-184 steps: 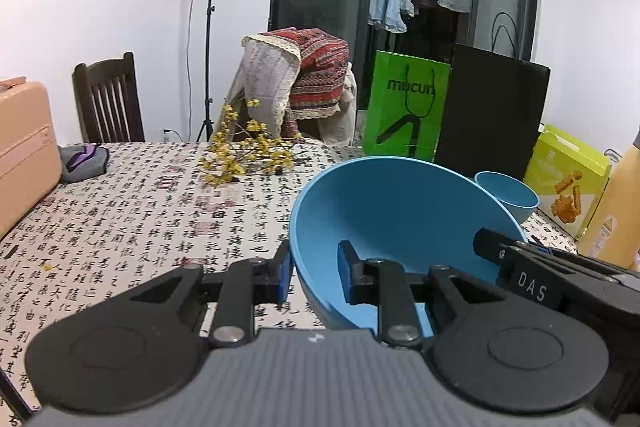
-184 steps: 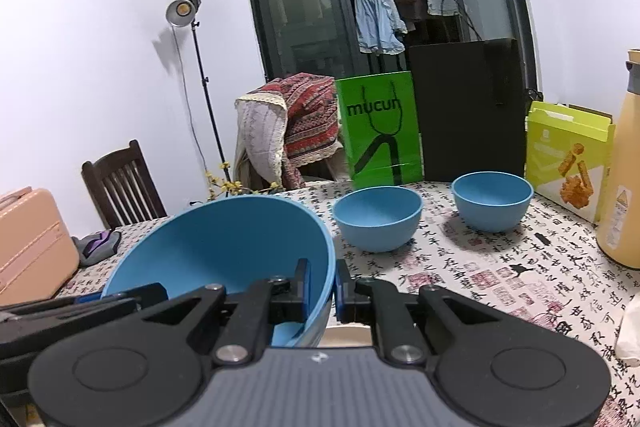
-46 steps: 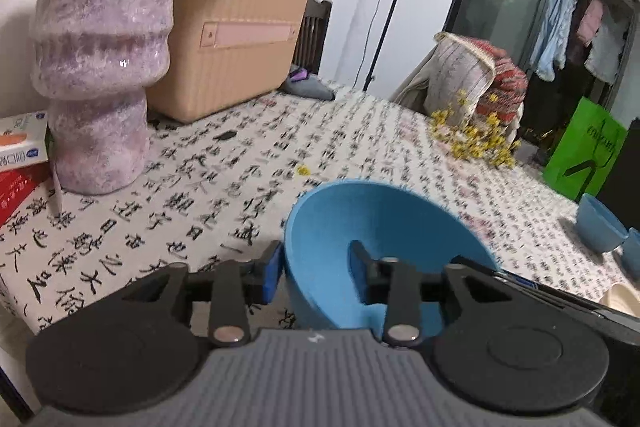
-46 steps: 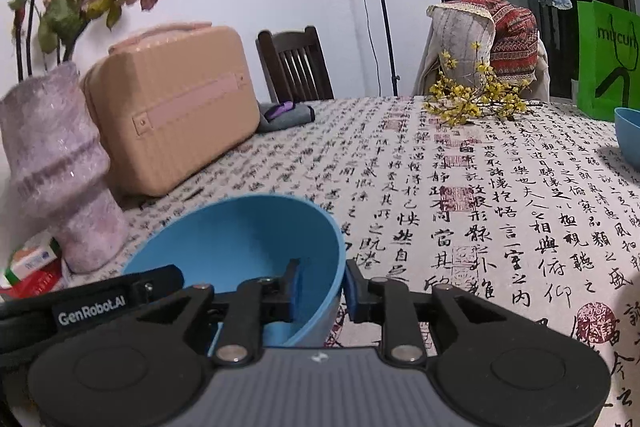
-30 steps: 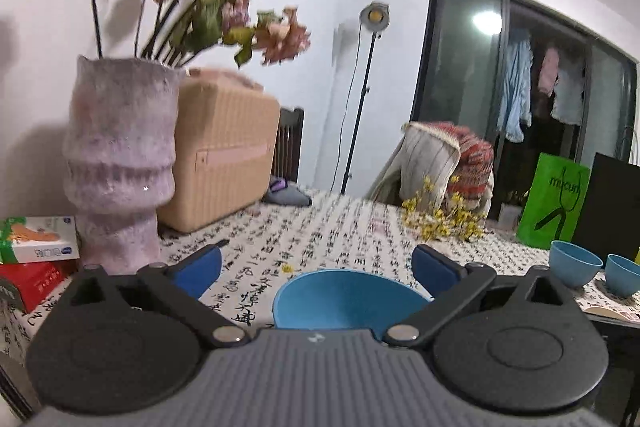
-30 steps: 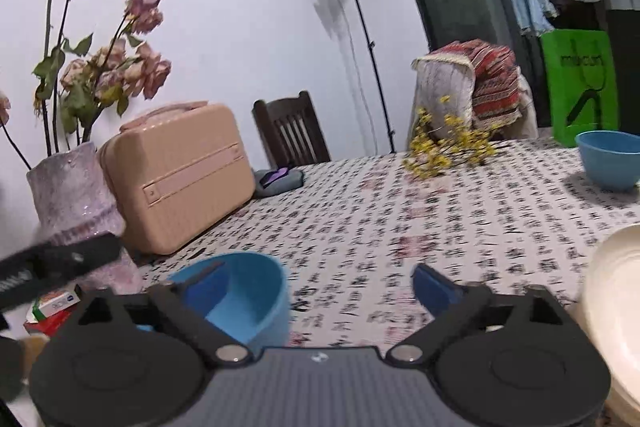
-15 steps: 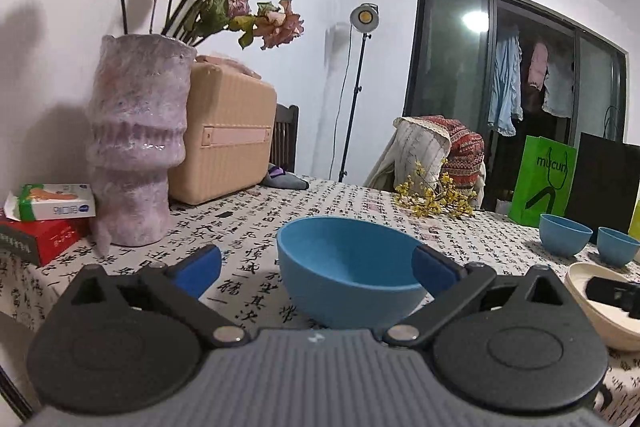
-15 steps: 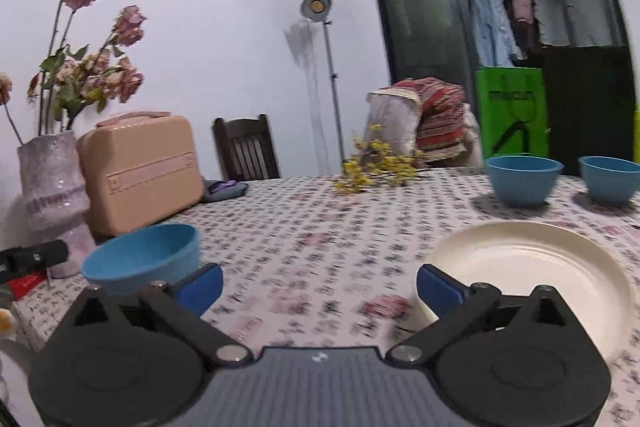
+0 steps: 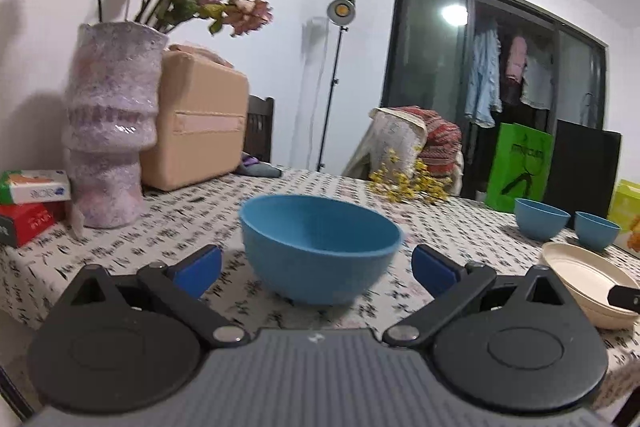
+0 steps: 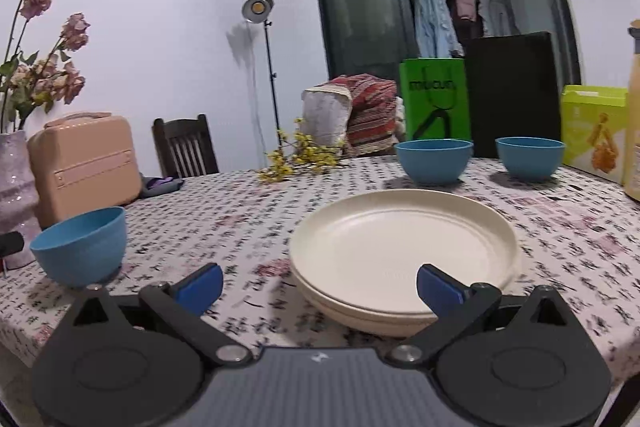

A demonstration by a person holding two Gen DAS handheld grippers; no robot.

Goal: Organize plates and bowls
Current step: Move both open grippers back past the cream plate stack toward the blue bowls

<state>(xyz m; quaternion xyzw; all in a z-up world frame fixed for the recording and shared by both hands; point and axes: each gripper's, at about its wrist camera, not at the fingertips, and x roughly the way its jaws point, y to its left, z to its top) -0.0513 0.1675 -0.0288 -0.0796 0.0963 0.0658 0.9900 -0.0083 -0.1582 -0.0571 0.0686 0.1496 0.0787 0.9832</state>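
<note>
Blue, the large bowl [image 9: 320, 247] stands upright on the calligraphy-print tablecloth [image 9: 168, 227], ahead of the left gripper [image 9: 316, 265], whose jaws are spread wide. The right gripper [image 10: 320, 287], equally spread, faces stacked cream plates [image 10: 400, 251]; two small blue bowls [image 10: 434, 161] sit beyond.

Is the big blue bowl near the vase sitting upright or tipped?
Upright: the big blue bowl rests on its base on the printed tablecloth, rim level and opening upward.
</note>
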